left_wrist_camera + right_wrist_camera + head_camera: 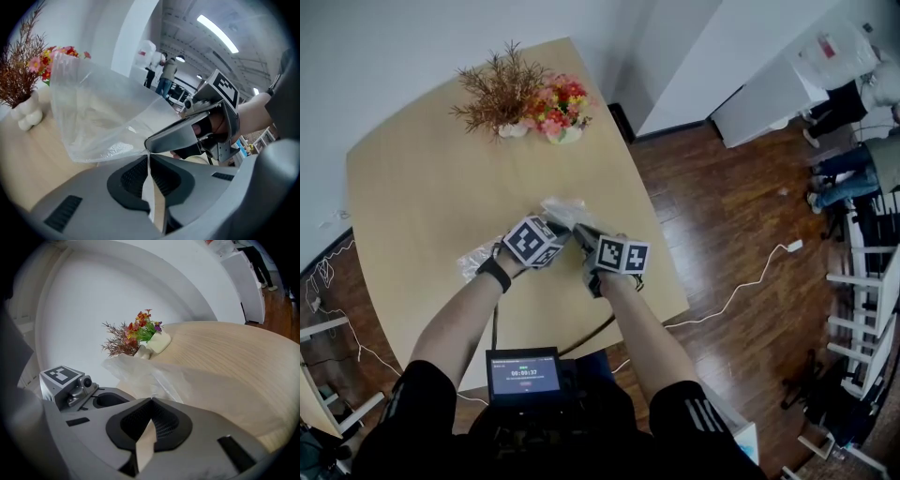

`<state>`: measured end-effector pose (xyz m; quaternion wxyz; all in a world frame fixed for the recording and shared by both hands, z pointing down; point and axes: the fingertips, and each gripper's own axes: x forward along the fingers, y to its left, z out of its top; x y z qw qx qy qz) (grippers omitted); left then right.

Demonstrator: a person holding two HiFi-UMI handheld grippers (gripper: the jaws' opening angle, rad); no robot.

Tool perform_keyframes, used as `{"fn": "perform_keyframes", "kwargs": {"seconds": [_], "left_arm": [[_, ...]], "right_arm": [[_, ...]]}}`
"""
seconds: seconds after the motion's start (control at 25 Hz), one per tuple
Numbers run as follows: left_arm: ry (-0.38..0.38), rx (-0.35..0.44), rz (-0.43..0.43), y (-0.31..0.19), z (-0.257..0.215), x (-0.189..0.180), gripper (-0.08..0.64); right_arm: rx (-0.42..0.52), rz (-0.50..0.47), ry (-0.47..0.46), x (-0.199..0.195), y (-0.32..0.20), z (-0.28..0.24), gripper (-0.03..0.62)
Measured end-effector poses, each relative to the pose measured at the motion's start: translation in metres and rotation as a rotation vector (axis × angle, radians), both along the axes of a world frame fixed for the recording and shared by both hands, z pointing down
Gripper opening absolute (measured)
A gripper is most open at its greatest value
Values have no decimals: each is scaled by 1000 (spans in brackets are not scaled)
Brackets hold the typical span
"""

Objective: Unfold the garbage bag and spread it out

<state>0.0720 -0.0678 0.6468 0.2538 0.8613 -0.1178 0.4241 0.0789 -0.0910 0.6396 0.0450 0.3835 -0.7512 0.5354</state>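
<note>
Head view first: my left gripper [561, 232] and right gripper [587, 240] sit close together over the near half of the table [422, 187]. The garbage bag [564, 210] is bunched up just beyond them, and a loose part trails on the wood under my left wrist. A vase of flowers [525, 98] stands well apart at the far edge.

Left gripper view: these jaws are pressed together with a sliver of clear film caught in the seam. From there the bag fans up and away as a slack, see-through sheet. The right gripper's tip meets mine almost at the same spot on the film.

Right gripper view: these jaws are also clamped, with film running into their seam. The rest of the bag lies crumpled ahead over the tabletop.

I judge the film to be nearly weightless, limp, slippery, and inclined to cling to itself. A sharp tug could stretch or tear it. The best hold looks like the free edge, one layer in each gripper. With both pinches so close together, drawing them apart slowly should open it out.
</note>
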Motion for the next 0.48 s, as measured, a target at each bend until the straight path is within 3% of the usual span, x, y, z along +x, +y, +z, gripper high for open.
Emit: {"fn": "perform_keyframes", "kwargs": {"seconds": [0.48], "left_arm": [[-14, 33, 9, -3, -2, -3, 3]], "right_arm": [[7, -18, 0, 1, 4, -2, 3]]}}
